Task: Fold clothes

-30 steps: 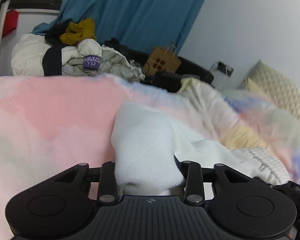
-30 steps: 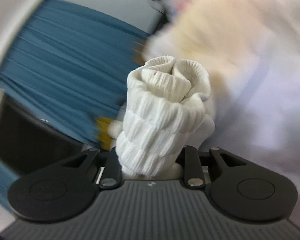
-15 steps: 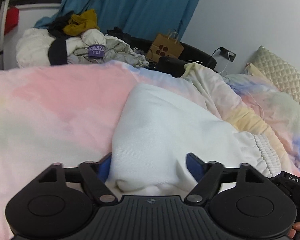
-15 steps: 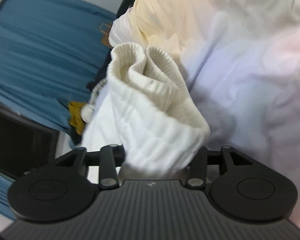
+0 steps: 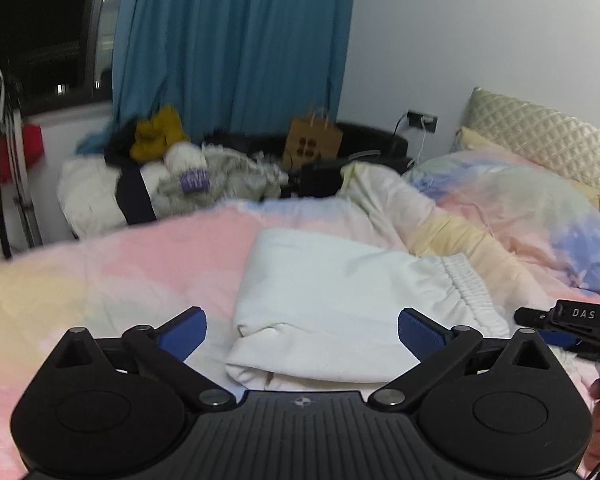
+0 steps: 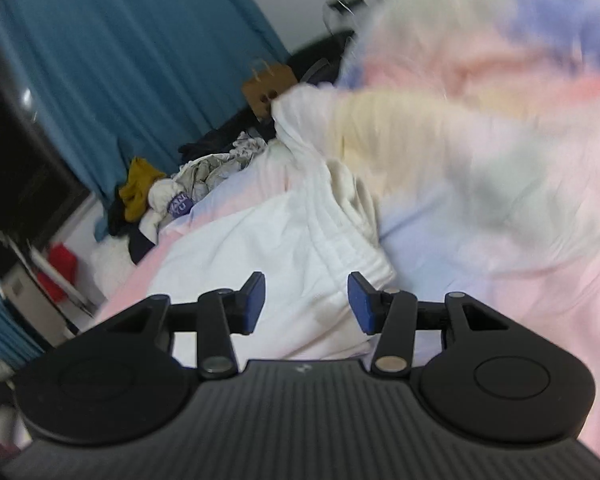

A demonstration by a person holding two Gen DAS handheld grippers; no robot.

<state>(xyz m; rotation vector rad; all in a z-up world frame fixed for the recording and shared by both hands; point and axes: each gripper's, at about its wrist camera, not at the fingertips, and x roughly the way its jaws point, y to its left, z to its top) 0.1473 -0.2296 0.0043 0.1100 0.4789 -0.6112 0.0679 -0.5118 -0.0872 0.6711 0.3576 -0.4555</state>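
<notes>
From my left gripper (image 5: 302,330), the one folded white garment (image 5: 340,308) lies on the pastel bedspread (image 5: 100,280) at twelve o'clock, just beyond the fingertips; the jaws are opening wide, nothing pressed between the two blue pads (image 5: 182,332). My right gripper (image 6: 306,300) sits half parted, pads clear of the cloth, the same garment's elastic waistband (image 6: 340,236) at twelve o'clock. One clothes heap (image 5: 160,180) lies at eleven.
</notes>
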